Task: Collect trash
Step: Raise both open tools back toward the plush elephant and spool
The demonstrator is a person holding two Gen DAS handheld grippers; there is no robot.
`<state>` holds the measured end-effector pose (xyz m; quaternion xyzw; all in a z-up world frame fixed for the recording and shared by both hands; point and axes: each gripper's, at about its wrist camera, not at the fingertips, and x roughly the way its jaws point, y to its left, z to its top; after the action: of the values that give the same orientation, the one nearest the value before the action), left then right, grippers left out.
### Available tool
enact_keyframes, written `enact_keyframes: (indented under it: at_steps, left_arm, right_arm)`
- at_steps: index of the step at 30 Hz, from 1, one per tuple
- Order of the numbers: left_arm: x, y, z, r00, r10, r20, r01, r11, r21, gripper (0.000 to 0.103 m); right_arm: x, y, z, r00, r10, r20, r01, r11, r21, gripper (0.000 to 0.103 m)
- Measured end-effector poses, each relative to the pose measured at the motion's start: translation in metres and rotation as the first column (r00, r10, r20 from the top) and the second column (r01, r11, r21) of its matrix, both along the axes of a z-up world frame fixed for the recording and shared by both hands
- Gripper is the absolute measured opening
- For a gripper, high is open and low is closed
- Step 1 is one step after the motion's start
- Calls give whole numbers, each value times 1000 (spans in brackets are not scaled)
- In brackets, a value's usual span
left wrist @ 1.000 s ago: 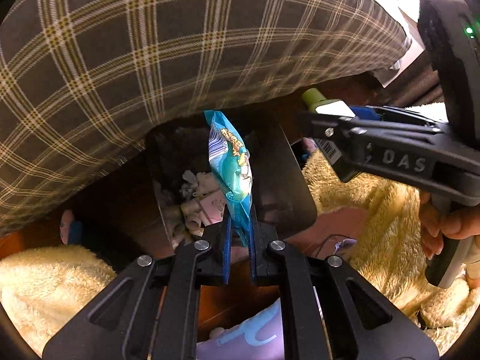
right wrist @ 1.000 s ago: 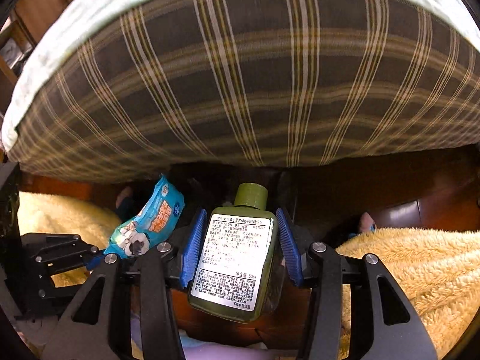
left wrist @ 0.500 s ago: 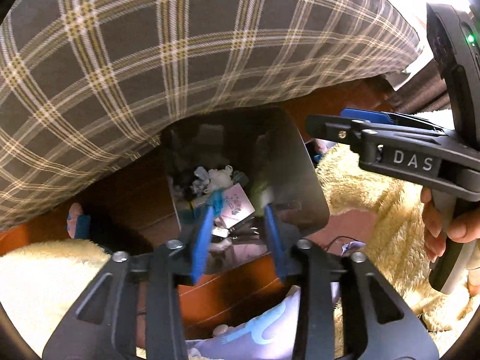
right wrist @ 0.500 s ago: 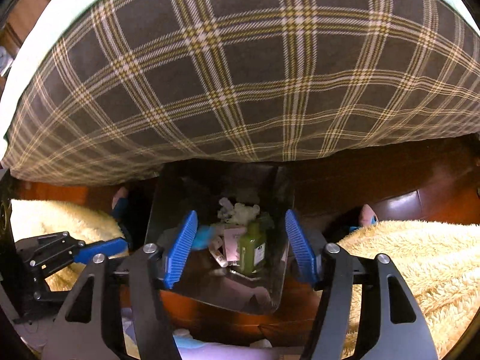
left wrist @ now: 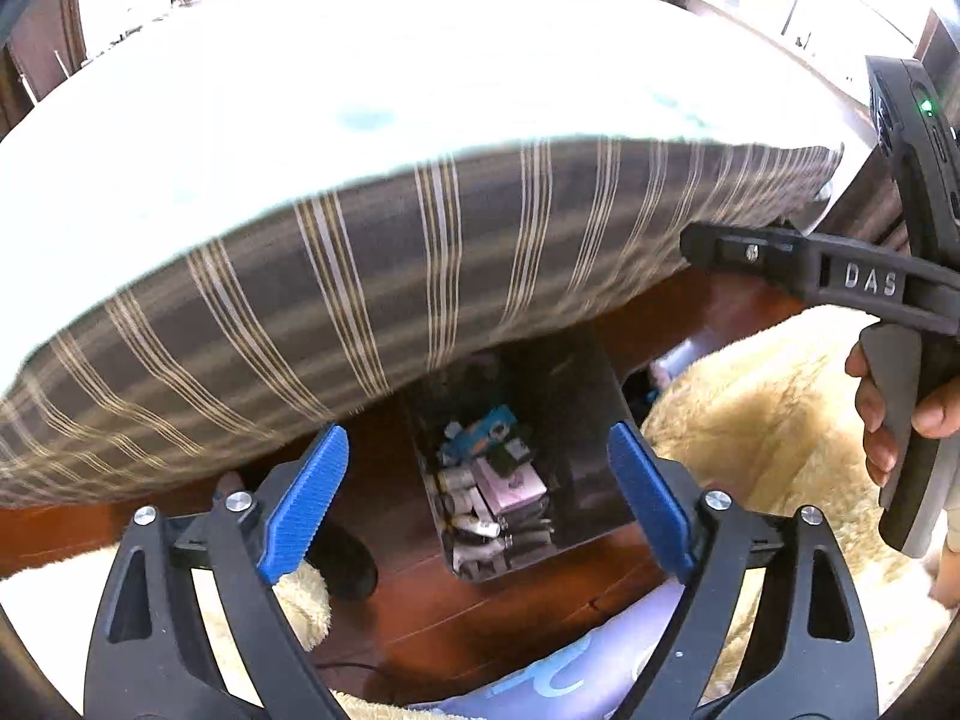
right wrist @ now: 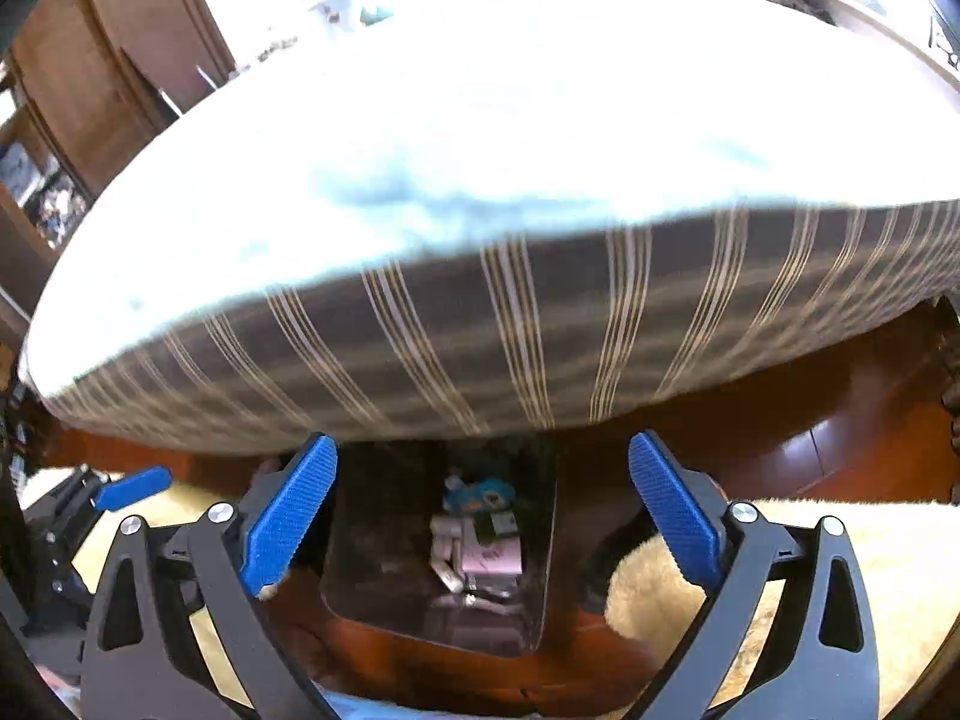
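A dark trash bin [left wrist: 576, 420] stands on the wood floor against the bed's side. Inside it lie a blue snack packet [left wrist: 486, 429], a small green bottle [left wrist: 510, 457], a pink box [left wrist: 517, 489] and rolled papers. My left gripper [left wrist: 474, 438] hangs above the bin, its jaws opening wide with nothing between them. In the right wrist view the same bin [right wrist: 372, 540] holds the packet [right wrist: 486, 495] and the bottle [right wrist: 501, 525]. My right gripper [right wrist: 483, 450] is above it, its jaws also opening and holding nothing.
The bed's plaid side [left wrist: 420, 276] overhangs the bin's far edge, under a white top. A fluffy cream rug [left wrist: 768, 420] lies right of the bin. A lilac item [left wrist: 540, 684] lies on the floor nearest me. A hand [left wrist: 882, 414] grips the right gripper's handle.
The left gripper let go of the blue packet and the right one of the green bottle. Both now lie in the bin. Both grippers opened wide and rose away from it.
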<state>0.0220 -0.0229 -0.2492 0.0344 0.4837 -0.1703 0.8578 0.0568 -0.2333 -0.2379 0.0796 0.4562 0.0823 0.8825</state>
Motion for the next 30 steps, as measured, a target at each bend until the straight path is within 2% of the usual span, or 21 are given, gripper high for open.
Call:
enact_keyframes:
  at_steps: [7,11,19,25,30]
  left_arm:
    - [5,11,45,997,29,76,-25,998,-54,91]
    - [18,18,67,990,52,129,-47,998,-43,91]
    - [61,32,101,978,98,184,-94,995,-31,91]
    - [105,42,108,971,119,206,-120,993,-4,92]
    - [147,41,108,967,129,217,-137,990,22,92]
  right_arm:
    - [12,6,48,996,21,91,-18,1000,-25,99]
    - [27,9,64,992,38,117,-34,999,-39,99]
    - [66,26,93,982,80,171,-71,996,-54,99]
    - [113,44,112,973,104,205,-84,991,-104,99]
    - [161,57,121,968,110,224,-91,991,-95,99]
